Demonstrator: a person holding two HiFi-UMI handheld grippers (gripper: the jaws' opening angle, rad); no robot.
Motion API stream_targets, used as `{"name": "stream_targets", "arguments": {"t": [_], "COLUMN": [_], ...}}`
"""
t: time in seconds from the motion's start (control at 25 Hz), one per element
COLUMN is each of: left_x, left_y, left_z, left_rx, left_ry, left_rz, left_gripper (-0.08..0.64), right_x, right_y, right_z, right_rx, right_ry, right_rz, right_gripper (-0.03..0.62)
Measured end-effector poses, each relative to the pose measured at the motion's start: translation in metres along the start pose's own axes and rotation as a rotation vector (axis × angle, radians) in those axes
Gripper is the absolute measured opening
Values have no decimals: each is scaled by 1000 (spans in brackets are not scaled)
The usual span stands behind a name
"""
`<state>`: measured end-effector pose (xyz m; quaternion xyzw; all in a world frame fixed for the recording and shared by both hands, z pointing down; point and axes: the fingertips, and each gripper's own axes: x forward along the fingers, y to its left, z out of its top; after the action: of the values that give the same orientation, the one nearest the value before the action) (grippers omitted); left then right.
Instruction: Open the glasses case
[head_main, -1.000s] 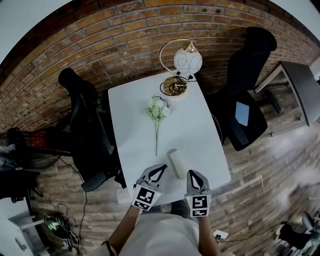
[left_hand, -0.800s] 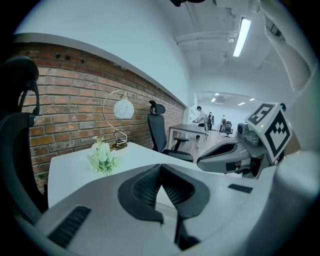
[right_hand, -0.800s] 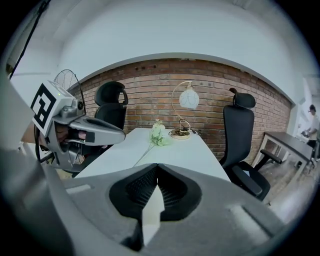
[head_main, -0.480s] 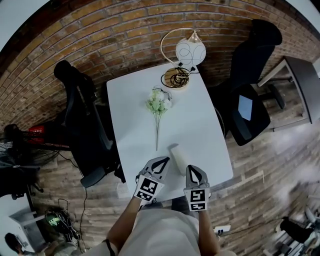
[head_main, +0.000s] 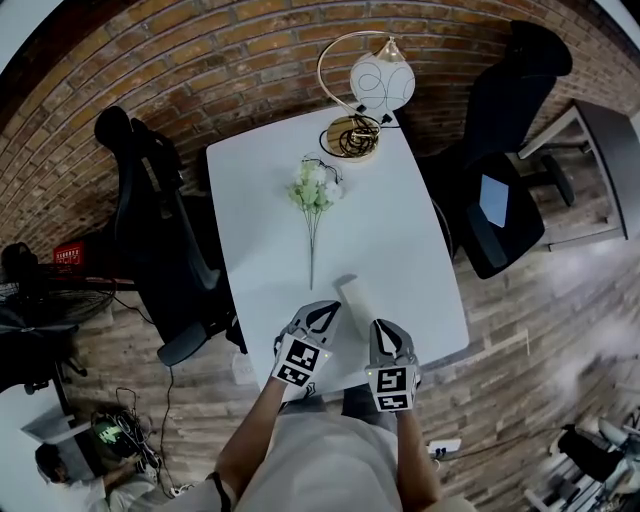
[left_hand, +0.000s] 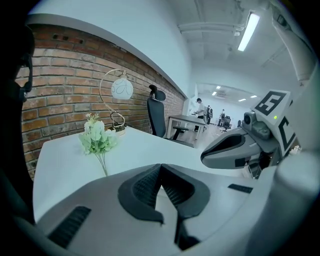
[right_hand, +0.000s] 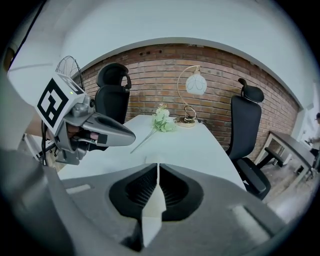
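The glasses case is a pale cream oblong lying closed near the front of the white table. My left gripper hovers just left of the case's near end, its jaws meeting at the tips with nothing between them. My right gripper is to the right of that same end, also shut and empty. In the left gripper view my left gripper points over the table, with the right gripper beside it. In the right gripper view my right gripper hides most of the case.
A sprig of white flowers lies mid-table beyond the case. A gold arc lamp with a white globe stands at the far end by the brick wall. Black office chairs flank the table.
Both grippers have come down and moved forward toward the near end of the case. Both stay shut. The case has not moved.
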<state>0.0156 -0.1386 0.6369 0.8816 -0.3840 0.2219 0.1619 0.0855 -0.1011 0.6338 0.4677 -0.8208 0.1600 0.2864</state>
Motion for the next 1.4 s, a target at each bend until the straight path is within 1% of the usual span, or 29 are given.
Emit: {"name": "stream_targets", "arguments": {"t": [0.32,0.64,0.88,1.2,1.32,1.4], "left_x": [14,25,33,39,42,43], "left_y": [0,0,3,4,4,4], "left_z": [-26,-44,-55,-62,-64,-65], "left_rx": [-13,-20,-10,-21,-19,-19], "left_ry": [64,111,130,152,162,168], "left_rz": [-2,-3,5,0,-3,-6], "left_gripper": [5,5,5,5,5,5], "right_x": [10,19,25,30,33,36], "right_y": [3,6,7,5,5,6], "right_z": [-19,-25,-29,-34,-36,-38], "right_rx": [-12,-24,-31,-25,-30,-29], "right_ry": [55,87,99,118,126,137], "right_rz": [22,27,28,22,24,33], "right_gripper": [17,21,32,71,95,126]}}
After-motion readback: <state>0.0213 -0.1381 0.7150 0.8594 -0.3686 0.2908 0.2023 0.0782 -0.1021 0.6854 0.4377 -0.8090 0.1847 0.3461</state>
